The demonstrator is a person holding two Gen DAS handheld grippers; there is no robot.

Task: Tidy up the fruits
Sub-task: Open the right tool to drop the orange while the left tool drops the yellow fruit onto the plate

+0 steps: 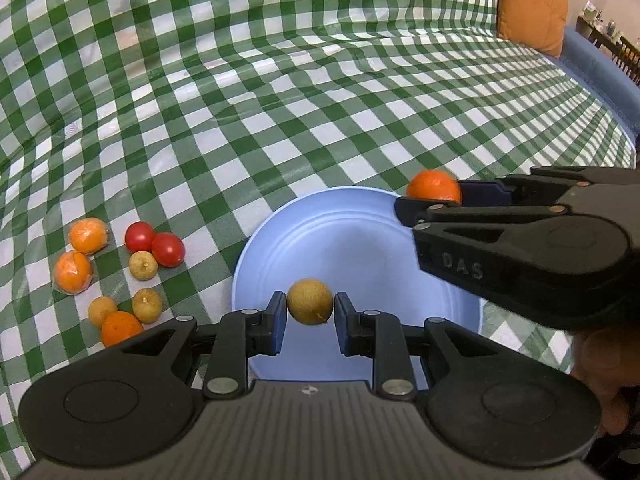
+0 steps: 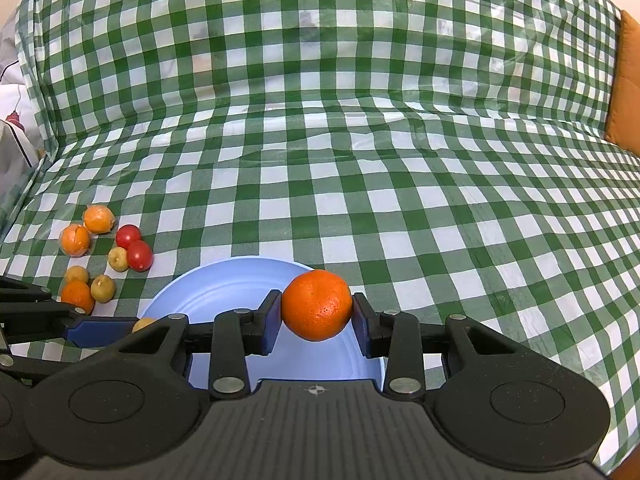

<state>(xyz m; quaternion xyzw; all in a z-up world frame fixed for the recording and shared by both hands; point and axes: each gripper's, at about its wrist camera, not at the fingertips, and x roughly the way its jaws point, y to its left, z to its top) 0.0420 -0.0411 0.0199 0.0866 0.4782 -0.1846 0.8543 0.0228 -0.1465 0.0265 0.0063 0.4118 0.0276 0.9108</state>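
My left gripper point(image 1: 310, 305) is shut on a tan longan point(image 1: 310, 301), which hangs over the near part of the light blue plate point(image 1: 352, 240). My right gripper point(image 2: 317, 309) is shut on an orange point(image 2: 317, 305) over the plate's point(image 2: 224, 292) right rim. From the left wrist view the right gripper point(image 1: 432, 194) comes in from the right with the orange point(image 1: 434, 185) at its tip. Left of the plate lie loose fruits: mandarins point(image 1: 88, 235), two red tomatoes point(image 1: 139, 236) and longans point(image 1: 143, 265). The plate's bowl shows no fruit lying in it.
A green and white checked cloth point(image 2: 360, 160) covers the whole surface and rises at the back. An orange cushion point(image 1: 532, 4) and a blue padded edge point(image 1: 600, 76) stand at the far right. A person's hand point(image 1: 608, 364) shows at the lower right.
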